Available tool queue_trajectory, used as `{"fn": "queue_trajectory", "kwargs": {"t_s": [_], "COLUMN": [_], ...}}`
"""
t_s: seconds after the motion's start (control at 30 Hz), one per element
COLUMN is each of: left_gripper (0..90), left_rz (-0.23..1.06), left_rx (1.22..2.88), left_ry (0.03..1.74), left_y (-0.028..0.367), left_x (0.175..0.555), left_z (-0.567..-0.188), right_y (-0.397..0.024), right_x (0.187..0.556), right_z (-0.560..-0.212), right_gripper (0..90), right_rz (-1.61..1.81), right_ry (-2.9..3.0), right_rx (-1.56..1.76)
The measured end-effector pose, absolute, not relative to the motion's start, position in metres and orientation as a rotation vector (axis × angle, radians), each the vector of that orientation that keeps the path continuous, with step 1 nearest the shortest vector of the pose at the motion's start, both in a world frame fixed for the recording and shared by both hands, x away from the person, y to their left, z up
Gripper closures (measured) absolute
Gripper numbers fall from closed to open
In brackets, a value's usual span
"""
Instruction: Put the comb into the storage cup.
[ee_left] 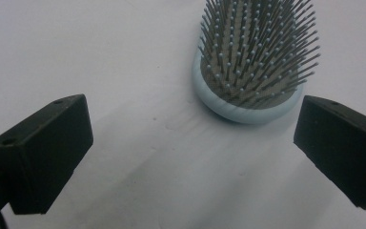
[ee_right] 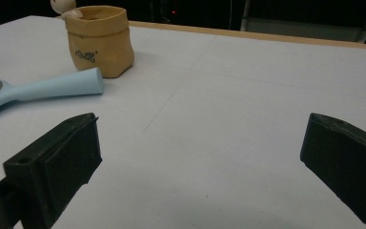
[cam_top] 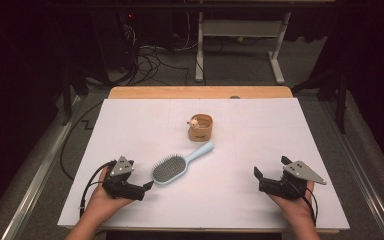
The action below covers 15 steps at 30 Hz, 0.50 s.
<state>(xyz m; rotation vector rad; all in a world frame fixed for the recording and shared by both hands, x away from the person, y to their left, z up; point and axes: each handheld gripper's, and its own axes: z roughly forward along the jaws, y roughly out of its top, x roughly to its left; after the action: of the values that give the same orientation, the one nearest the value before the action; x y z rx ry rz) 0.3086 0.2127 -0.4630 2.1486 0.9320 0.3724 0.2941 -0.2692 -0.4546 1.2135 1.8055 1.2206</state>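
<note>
Light blue is the hairbrush (cam_top: 176, 167), lying bristles up in the middle of my white surface (cam_top: 260, 135). Its handle points at a small tan pouch (cam_top: 200, 127) that stands just beyond it, with a little figure on its rim. My left tool (cam_top: 146, 188) sits wide open, right next to the round brush head but not touching it. My right tool (cam_top: 256, 176) is wide open too, well apart from the brush.

white-topped table (cam_top: 260, 135), pale blue hairbrush (cam_top: 177, 166) lying bristles up, small tan pouch (cam_top: 200, 127) behind it
</note>
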Motion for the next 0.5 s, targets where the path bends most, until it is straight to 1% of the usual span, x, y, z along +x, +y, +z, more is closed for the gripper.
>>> {"fn": "queue_trajectory", "kwargs": {"t_s": [0.1, 0.13, 0.2, 0.3, 0.4, 0.5], "left_gripper": [0.0, 0.0, 0.0, 0.0, 0.0, 0.0], "left_rz": [0.374, 0.330, 0.311, 0.318, 0.260, 0.264], "left_rx": [2.185, 2.213, 2.217, 2.271, 2.311, 2.335], "left_ry": [0.929, 0.944, 0.955, 0.947, 0.952, 0.950], "left_y": [0.211, 0.211, 0.212, 0.208, 0.205, 0.202], "left_x": [0.309, 0.310, 0.311, 0.313, 0.316, 0.319], "left_z": [-0.462, -0.461, -0.459, -0.457, -0.455, -0.452], "right_y": [-0.272, -0.273, -0.275, -0.276, -0.275, -0.273], "right_x": [0.292, 0.292, 0.290, 0.290, 0.290, 0.290], "right_z": [-0.457, -0.457, -0.457, -0.458, -0.460, -0.460], "right_gripper": [0.4, 0.4, 0.4, 0.4, 0.4, 0.4], "right_rz": [1.227, 1.231, 1.241, 1.245, 1.246, 1.251], "right_ry": [1.799, 1.798, 1.794, 1.794, 1.802, 1.810], "right_rx": [1.213, 1.214, 1.215, 1.224, 1.226, 1.217]}}
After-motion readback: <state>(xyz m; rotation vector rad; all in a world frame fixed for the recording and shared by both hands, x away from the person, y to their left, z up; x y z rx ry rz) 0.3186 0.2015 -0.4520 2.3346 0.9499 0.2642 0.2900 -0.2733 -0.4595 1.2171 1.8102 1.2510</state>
